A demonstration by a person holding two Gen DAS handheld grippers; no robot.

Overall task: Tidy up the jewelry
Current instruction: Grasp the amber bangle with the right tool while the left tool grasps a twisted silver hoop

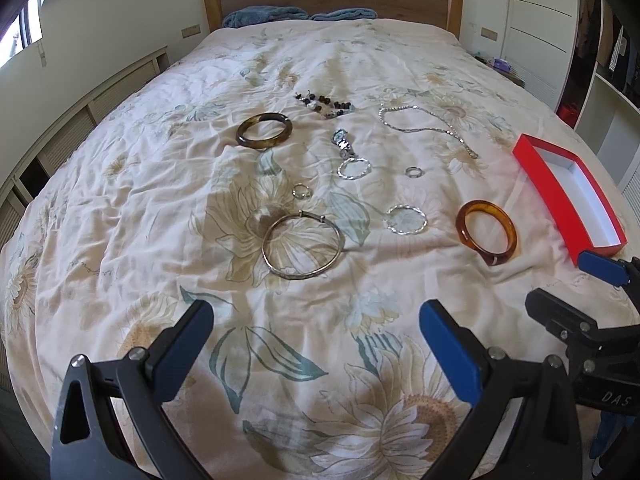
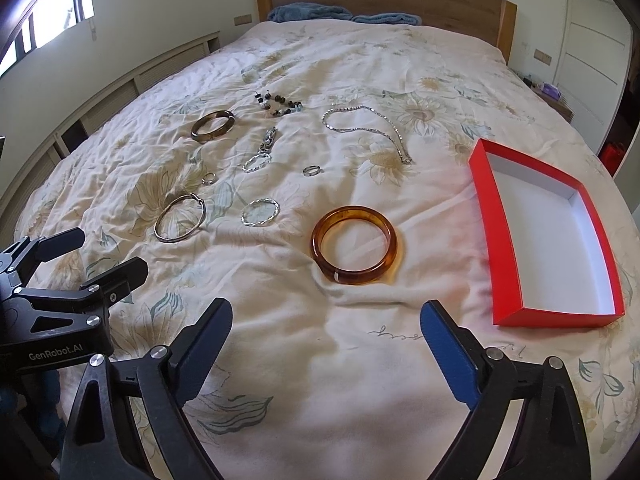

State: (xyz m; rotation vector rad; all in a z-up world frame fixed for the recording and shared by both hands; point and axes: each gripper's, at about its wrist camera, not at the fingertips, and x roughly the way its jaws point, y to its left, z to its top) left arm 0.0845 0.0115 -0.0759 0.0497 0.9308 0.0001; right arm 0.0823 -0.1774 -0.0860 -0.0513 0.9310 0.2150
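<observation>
Both tools hover over the near edge of the bed: the right hand-held gripper has its jaws spread wide with nothing between them, and the left hand-held gripper is likewise released and empty. No earlier frame is given, so only this stance can be told.

By the bed's right edge lies the red box, empty and light; it would likely slide on the quilt if nudged. Just left of it, nearest the right gripper, rests the amber bangle, stiff, glossy and probably brittle, so a pinch across one side of its rim seems safest. Further left lies the thin silver bangle, springy and light. Toward the headboard the chain necklace is limp and would dangle. The twisted hoops and small ring are slippery and sunk in soft cloth.

The beaded piece is too small to make out clearly.
</observation>
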